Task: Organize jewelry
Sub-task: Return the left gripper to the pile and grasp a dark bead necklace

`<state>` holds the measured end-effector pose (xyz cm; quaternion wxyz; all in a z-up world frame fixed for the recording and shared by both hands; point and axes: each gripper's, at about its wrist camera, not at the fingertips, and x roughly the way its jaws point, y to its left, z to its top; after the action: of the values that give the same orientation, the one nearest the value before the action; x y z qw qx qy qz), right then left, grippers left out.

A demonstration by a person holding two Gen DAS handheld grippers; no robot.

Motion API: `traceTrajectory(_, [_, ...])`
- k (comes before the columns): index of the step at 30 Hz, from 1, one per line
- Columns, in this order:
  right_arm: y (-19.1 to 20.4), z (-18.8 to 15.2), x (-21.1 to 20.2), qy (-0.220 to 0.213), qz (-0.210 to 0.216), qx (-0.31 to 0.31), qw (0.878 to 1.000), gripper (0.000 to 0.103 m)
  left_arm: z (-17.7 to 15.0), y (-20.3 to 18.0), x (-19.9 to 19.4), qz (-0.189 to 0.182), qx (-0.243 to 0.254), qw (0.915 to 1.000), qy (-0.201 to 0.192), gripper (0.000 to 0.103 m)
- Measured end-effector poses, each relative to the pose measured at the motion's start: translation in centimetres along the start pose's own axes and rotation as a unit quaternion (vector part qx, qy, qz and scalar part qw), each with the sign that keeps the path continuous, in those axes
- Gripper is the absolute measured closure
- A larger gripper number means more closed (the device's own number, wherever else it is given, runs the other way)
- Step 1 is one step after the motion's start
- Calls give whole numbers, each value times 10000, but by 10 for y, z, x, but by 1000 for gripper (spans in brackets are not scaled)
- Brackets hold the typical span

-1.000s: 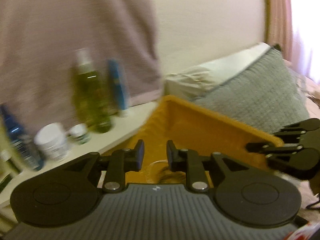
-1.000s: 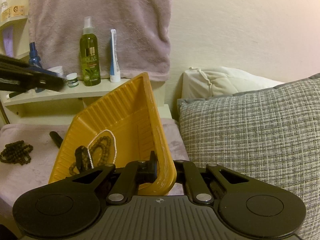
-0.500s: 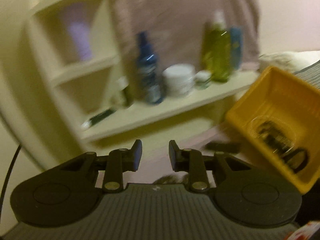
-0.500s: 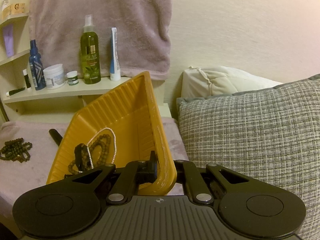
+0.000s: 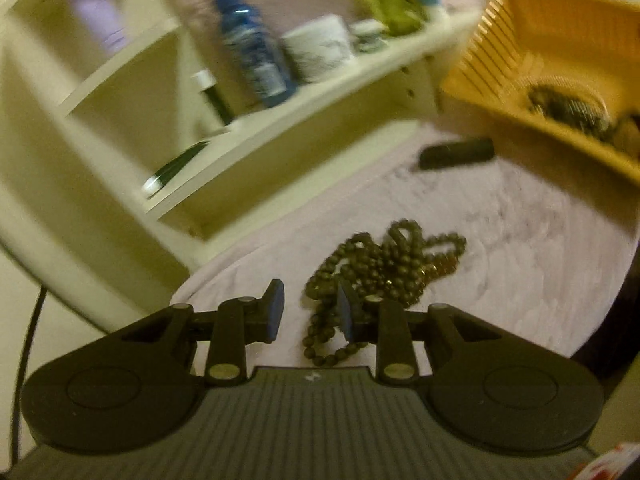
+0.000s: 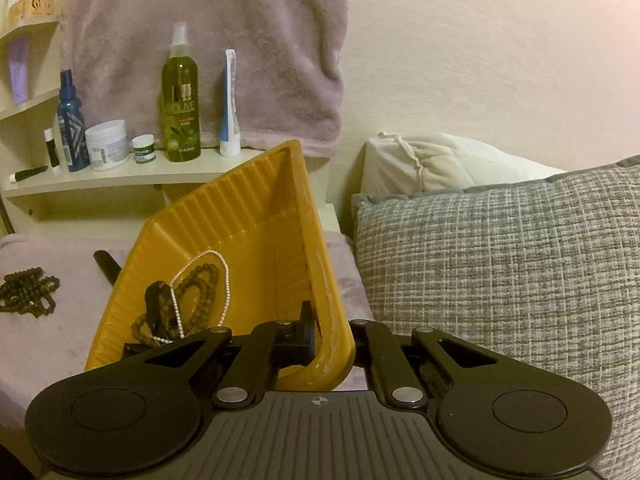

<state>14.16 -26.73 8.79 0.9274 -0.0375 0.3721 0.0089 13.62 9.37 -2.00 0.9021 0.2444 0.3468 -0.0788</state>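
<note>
A heap of dark brown beads (image 5: pixel 384 268) lies on the mauve blanket (image 5: pixel 520 248). My left gripper (image 5: pixel 310 314) hangs just over its near end, open, with a loose strand showing between the fingers and no pad pressing on it. My right gripper (image 6: pixel 328 340) is shut on the near rim of the yellow ribbed tray (image 6: pixel 248 216), which is tilted up on edge. In the tray lie a brown bead necklace (image 6: pixel 200 300), a pearl strand (image 6: pixel 224 276) and a black piece (image 6: pixel 154 300). The right wrist view shows the bead heap (image 6: pixel 28 292) at far left.
A black stick-like object (image 5: pixel 456 154) lies on the blanket between the heap and the tray (image 5: pixel 540 32). Behind is a cream shelf (image 6: pixel 120 178) with a green spray bottle (image 6: pixel 181 112), blue bottle (image 6: pixel 71 124) and jars. A grey cushion (image 6: pixel 500 272) fills the right.
My left gripper has swung away from the tray, leftward and down, and now hangs over the bead heap. The right gripper and the tilted tray have not moved.
</note>
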Motion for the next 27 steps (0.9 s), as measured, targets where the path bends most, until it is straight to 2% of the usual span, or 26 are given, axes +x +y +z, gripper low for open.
traceTrajectory(5, [-1,1,1,9,-16,-7,10000,97,4,-16,14,-83,776,9969,16,76])
traceTrajectory(9, [-2,1,2,28,-19,-13,10000,97,7,-22,25,-84,1182,9929,85,77])
traceTrajectory(12, [-2,1,2,32,-28,-22,10000,97,9,-25,28,-80,1370,9905,111,83])
traceTrajectory(13, [-3,1,2,35,-29,-18,10000,97,10,-25,29,-99,1394,9901,134,90])
traceTrajectory(15, [-3,1,2,33,-30,-20,10000,97,10,-25,29,-91,1450,9893,160,94])
traceTrajectory(19, [-2,1,2,32,-25,-20,10000,97,12,-21,25,-114,1396,9900,158,96])
traceTrajectory(27, [-3,2,2,26,-24,-12,10000,97,31,4,-1,-131,978,9951,-78,97])
